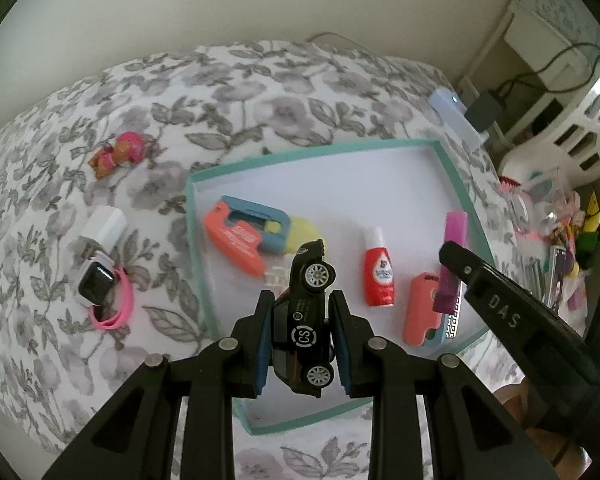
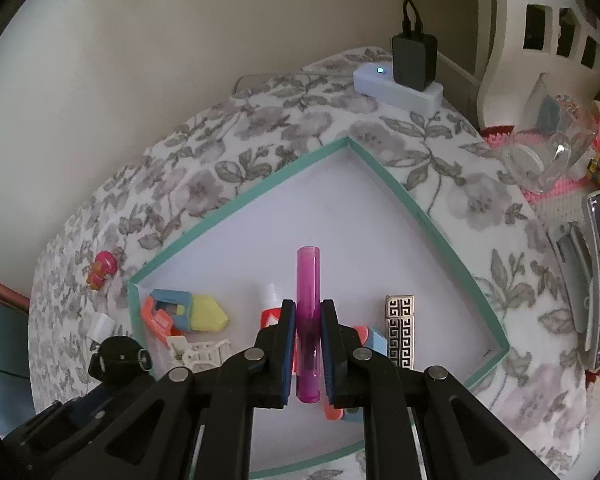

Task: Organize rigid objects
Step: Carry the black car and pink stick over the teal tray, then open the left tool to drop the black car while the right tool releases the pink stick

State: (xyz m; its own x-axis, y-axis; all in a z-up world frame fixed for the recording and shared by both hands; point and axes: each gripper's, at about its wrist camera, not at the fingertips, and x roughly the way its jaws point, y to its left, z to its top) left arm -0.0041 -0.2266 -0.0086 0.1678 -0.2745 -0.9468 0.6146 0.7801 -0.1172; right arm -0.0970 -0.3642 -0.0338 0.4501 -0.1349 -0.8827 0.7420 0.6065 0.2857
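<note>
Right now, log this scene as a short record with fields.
surface: floral cloth
container: teal-rimmed tray
left gripper: shut on black toy car, above tray
right gripper: shut on purple tube, above tray
in tray: red bottle, patterned silver bar
outside tray: pink figure, smartwatch

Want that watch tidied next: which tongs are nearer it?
Left. The left tongs hold the toy car beside the smartwatch; the right tongs are farther across the tray.
</note>
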